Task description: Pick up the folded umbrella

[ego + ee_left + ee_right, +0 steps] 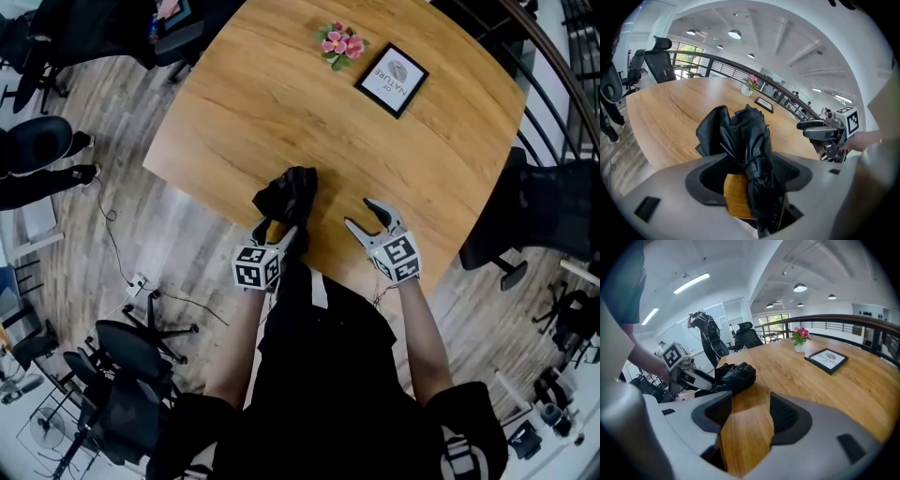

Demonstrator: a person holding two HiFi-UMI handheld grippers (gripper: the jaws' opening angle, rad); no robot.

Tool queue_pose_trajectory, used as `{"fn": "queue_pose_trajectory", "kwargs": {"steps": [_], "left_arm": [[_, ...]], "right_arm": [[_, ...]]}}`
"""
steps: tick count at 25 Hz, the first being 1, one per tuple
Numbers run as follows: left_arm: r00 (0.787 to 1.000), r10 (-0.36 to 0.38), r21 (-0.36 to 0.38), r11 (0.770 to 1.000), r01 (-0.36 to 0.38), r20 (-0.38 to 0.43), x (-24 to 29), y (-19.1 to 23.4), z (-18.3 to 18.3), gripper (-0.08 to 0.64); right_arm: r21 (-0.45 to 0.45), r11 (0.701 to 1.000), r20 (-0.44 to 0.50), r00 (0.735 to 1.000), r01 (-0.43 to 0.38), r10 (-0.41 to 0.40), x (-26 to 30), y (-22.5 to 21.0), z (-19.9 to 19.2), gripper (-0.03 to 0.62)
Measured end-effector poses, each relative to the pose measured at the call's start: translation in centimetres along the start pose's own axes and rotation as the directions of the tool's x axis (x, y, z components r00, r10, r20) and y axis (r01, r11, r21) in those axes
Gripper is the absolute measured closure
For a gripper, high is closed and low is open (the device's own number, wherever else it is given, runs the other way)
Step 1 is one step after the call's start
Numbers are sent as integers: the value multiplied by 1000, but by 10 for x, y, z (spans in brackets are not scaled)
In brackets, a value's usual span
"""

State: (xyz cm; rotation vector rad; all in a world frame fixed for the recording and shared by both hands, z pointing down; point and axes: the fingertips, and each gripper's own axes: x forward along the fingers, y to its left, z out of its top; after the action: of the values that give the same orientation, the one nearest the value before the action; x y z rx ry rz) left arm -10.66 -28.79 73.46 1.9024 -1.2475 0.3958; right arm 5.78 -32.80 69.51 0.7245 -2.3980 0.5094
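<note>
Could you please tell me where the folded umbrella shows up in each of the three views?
Head view: folded umbrella at the near edge of the table, left of centre.
Left gripper view: umbrella dead centre, between the jaws.
Right gripper view: umbrella left of centre, lying on the table.
Shared landmark: the framed picture, on the table in all three.

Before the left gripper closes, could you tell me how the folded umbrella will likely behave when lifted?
The folded umbrella has black fabric bunched in loose folds, so a grip will probably squash cloth first and flaps may droop. It looks compact, so likely light. Crumpled on the table, it should hardly roll.
</note>
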Motion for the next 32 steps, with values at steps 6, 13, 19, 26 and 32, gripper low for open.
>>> {"fn": "queue_pose_trajectory", "kwargs": {"steps": [6,13,19,26,32], "left_arm": [[999,-17,-5,1000,17,-43,20,-4,0,224],[992,5,16,1000,-3,-123,44,-6,-4,202],[990,41,23,999,-38,-135,51,-7,-6,204],[987,75,54,996,-68,-144,55,-7,-6,206],[985,57,52,997,-50,-160,57,-11,-5,263]], "right_arm": [[30,999,29,1000,-13,12,-1,-4,8,328],[35,999,41,999,-8,6,-3,-12,12,328],[47,999,37,999,-11,9,-5,-18,7,328],[45,998,48,998,-53,51,-2,-4,14,328],[26,996,51,995,-83,81,-2,17,18,331]]}}
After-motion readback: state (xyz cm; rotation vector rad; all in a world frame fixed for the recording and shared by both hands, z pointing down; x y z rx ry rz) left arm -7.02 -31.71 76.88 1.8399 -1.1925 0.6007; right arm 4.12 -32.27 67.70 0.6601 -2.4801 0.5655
